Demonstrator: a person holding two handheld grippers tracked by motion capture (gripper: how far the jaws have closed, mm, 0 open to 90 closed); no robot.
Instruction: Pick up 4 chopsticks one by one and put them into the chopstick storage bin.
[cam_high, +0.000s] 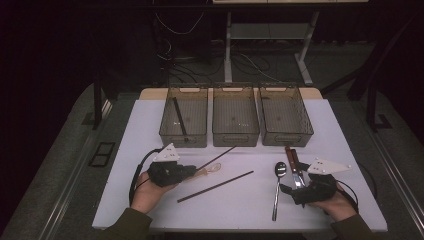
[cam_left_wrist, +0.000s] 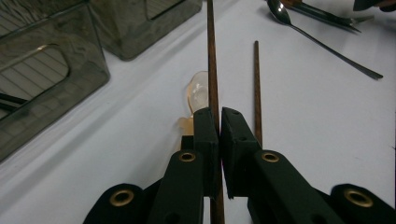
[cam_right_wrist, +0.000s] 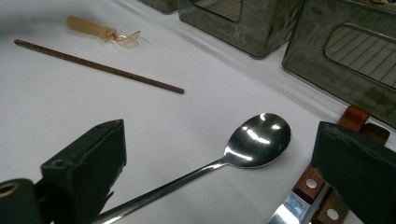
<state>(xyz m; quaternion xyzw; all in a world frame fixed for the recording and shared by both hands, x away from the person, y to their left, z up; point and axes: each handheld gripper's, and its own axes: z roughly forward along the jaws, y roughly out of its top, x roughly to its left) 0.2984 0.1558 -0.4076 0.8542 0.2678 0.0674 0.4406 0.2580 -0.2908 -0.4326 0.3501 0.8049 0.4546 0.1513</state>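
A: Three bins stand in a row at the far side, so I think the cutlery is being sorted. One dark stick already lies in the left one.

B: Yes. The left gripper is closed tight on a thin brown chopstick, above the table near a clear plastic spoon.

A: And the right gripper?

B: Its jaws stand wide and hold nothing, over a shiny steel spoon. Wood-handled knives lie beside.

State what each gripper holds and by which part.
The left gripper is shut on a brown chopstick, clamped near one end. The right gripper is open over the metal spoon, holding nothing.
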